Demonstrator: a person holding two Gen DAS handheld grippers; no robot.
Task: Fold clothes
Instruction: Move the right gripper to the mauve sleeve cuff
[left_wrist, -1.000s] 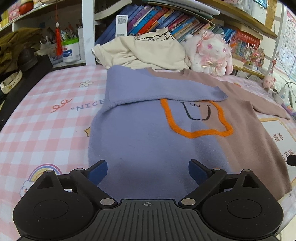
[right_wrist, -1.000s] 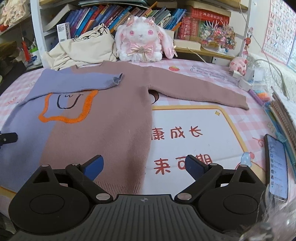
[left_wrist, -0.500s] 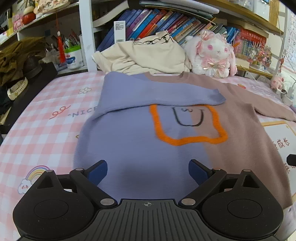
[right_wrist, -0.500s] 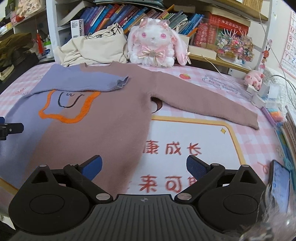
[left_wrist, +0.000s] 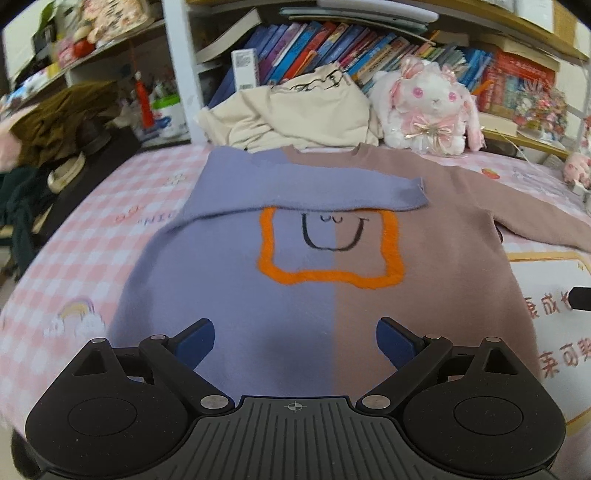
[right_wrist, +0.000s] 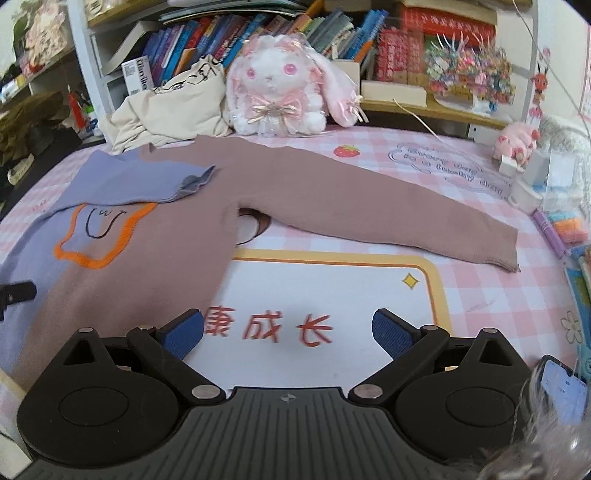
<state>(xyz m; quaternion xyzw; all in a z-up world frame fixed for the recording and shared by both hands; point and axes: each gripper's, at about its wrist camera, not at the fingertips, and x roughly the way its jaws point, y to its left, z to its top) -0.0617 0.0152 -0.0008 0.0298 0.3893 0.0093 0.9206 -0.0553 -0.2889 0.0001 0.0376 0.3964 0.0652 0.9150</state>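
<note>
A sweater, half lilac and half dusty pink with an orange-outlined smiling face (left_wrist: 328, 243), lies flat on the pink checked table. Its lilac sleeve (left_wrist: 295, 188) is folded across the chest. Its pink sleeve (right_wrist: 388, 214) stretches out flat to the right. My left gripper (left_wrist: 294, 341) is open and empty above the sweater's lower hem. My right gripper (right_wrist: 288, 332) is open and empty above the printed mat, just right of the sweater's pink side (right_wrist: 147, 258).
A crumpled cream garment (left_wrist: 291, 110) and a white plush rabbit (right_wrist: 277, 99) sit at the back against the bookshelves. A phone (right_wrist: 561, 391) lies at the near right. Small boxes and pens (right_wrist: 554, 192) line the right edge. Dark clothes (left_wrist: 55, 122) lie at the left.
Both grippers have pulled back and risen, so more of the sweater and table shows. The right gripper has shifted to the right, over the mat. The sweater has not moved.
</note>
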